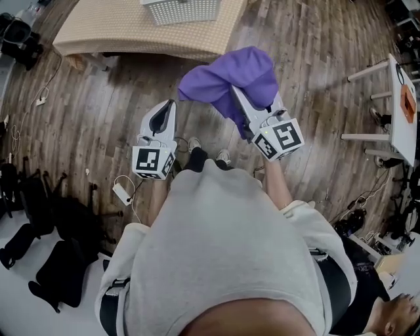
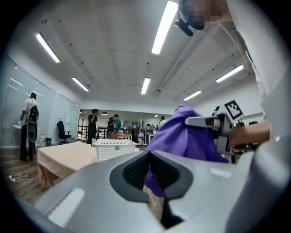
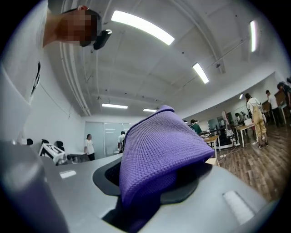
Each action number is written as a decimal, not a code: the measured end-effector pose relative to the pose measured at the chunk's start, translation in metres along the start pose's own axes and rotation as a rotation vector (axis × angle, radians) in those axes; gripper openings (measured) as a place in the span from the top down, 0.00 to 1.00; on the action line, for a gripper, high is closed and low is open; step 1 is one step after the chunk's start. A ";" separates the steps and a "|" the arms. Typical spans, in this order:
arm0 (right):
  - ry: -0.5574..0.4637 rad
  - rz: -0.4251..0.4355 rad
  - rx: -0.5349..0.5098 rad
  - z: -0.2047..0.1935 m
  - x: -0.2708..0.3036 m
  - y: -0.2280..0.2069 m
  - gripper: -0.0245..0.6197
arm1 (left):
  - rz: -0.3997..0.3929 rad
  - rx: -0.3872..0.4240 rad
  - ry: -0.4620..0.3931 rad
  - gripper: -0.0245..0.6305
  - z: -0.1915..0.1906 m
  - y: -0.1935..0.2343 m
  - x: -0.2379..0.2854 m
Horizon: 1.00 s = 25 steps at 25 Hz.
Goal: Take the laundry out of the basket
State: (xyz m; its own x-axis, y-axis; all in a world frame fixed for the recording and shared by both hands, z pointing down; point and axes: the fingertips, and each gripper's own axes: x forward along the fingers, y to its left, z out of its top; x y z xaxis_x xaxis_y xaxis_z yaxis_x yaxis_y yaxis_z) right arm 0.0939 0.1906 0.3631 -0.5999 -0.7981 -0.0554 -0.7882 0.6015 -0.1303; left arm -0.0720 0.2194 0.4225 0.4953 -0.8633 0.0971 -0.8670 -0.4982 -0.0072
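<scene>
Right gripper point(image 1: 237, 97) clamps a purple knitted cloth point(image 1: 230, 72), held over the wood-plank floor point(image 1: 98, 111) just off the near edge of the beige-covered table point(image 1: 118, 29). On the table stands the white perforated plastic basket point(image 1: 180, 10). Left gripper point(image 1: 169, 108) has its jaws drawn together, apparently empty. The cloth is out; next, likely, it needs a spot to be set down.
</scene>
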 end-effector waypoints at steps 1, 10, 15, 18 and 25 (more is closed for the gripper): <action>0.021 0.004 -0.022 -0.008 -0.004 0.003 0.70 | 0.003 0.009 -0.004 0.95 0.002 -0.007 -0.003; 0.092 -0.030 0.008 -0.049 -0.043 0.005 0.70 | -0.014 0.033 -0.041 0.95 0.018 -0.044 -0.012; 0.087 -0.021 0.012 -0.042 -0.042 0.009 0.70 | -0.067 0.043 -0.047 0.95 0.026 -0.052 0.001; 0.080 -0.020 0.014 -0.038 -0.036 0.012 0.70 | -0.077 0.048 -0.064 0.95 0.034 -0.048 0.005; 0.071 -0.012 -0.026 -0.029 -0.025 0.017 0.70 | -0.076 0.048 -0.078 0.95 0.036 -0.039 0.005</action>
State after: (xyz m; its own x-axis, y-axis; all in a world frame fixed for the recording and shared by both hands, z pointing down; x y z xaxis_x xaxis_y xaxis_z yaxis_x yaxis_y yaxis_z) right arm 0.0917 0.2211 0.3909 -0.5977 -0.8015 0.0166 -0.7983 0.5931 -0.1050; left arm -0.0341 0.2316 0.3871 0.5642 -0.8253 0.0216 -0.8239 -0.5645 -0.0503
